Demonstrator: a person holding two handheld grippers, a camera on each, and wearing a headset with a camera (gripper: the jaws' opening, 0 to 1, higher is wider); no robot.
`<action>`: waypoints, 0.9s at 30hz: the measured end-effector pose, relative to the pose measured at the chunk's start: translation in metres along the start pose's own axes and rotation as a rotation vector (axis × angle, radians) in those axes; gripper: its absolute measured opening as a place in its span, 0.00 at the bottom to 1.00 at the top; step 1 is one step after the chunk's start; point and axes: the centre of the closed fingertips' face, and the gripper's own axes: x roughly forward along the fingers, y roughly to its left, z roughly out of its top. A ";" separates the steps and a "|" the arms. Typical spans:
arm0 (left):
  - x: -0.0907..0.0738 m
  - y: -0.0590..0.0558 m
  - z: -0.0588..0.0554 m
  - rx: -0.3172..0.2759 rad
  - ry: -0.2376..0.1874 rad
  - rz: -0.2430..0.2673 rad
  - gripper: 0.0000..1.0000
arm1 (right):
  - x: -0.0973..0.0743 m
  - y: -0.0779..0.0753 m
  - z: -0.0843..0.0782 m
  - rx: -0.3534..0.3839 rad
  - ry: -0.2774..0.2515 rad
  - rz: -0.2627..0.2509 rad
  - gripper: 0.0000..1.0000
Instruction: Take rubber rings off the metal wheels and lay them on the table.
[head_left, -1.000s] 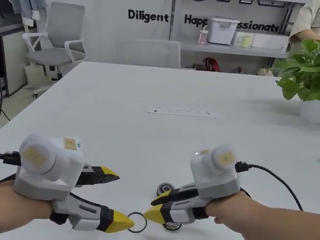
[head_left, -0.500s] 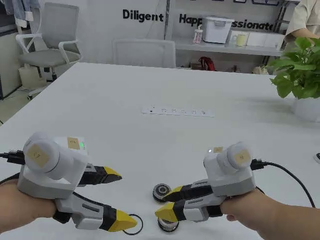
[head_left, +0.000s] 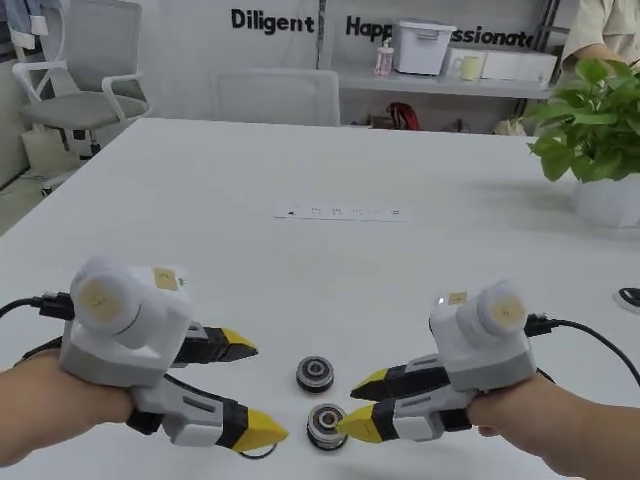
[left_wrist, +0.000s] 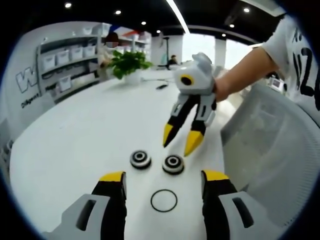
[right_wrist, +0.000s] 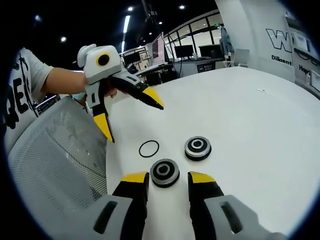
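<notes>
Two small metal wheels with dark rims lie on the white table (head_left: 330, 280), one farther (head_left: 315, 373) (left_wrist: 140, 159) (right_wrist: 198, 147) and one nearer (head_left: 325, 425) (left_wrist: 173, 164) (right_wrist: 165, 172). A loose black rubber ring (left_wrist: 164, 200) (right_wrist: 149, 148) lies flat on the table left of the nearer wheel. My left gripper (head_left: 262, 392) (left_wrist: 164, 176) (right_wrist: 133, 119) is wide open just over the ring, holding nothing. My right gripper (head_left: 350, 405) (right_wrist: 167, 177) (left_wrist: 180, 144) is open with its tips beside the nearer wheel, not gripping it.
A white power strip (head_left: 340, 212) lies mid-table. A potted plant (head_left: 590, 130) stands at the far right. A cable (head_left: 590, 345) trails from the right gripper. A mesh chair back (right_wrist: 60, 165) is close to the near table edge. Chairs and shelves stand beyond the table.
The right gripper has drawn back rightward, away from the ring, to the nearer wheel. The left gripper has edged right over the ring. Ring and wheels stay put; the head camera shifted.
</notes>
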 end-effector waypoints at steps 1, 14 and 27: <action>0.001 0.000 0.000 -0.002 0.000 -0.001 0.61 | 0.000 0.000 -0.001 -0.003 0.002 0.001 0.28; 0.022 -0.009 -0.003 0.003 0.026 -0.034 0.53 | 0.008 0.001 -0.018 -0.025 0.034 0.003 0.24; 0.042 -0.015 -0.010 -0.004 0.062 -0.063 0.45 | 0.011 0.001 -0.021 -0.041 0.030 0.008 0.17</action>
